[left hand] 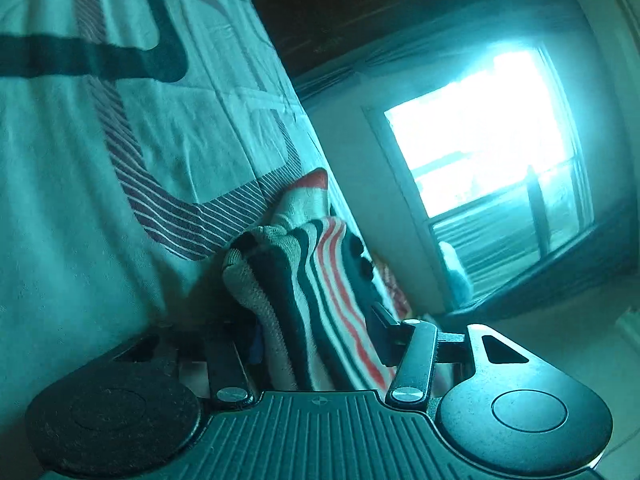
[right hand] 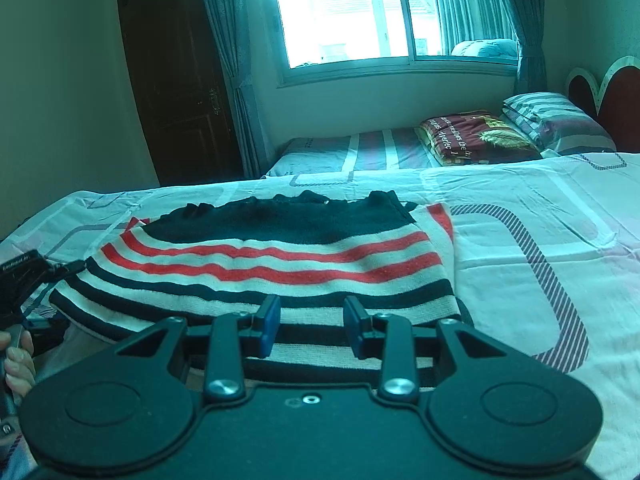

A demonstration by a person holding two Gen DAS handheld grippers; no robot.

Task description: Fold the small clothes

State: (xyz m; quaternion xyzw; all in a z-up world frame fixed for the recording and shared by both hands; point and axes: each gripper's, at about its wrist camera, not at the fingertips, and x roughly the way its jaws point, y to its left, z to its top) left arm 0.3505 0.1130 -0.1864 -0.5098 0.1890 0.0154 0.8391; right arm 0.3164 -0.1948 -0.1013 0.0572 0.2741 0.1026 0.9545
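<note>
Left tongs pinch the striped garment; right tongs gape over its hem.

A coarse knitted cloth is seen in the red, white and navy striped garment. The patterned white bed sheet is smooth woven cotton. The right hand-held gripper is finished in matt black plastic.

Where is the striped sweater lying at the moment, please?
In the right wrist view the sweater lies flat on the bedsheet, just ahead of the open right gripper; the left gripper pinches its left edge.
</note>
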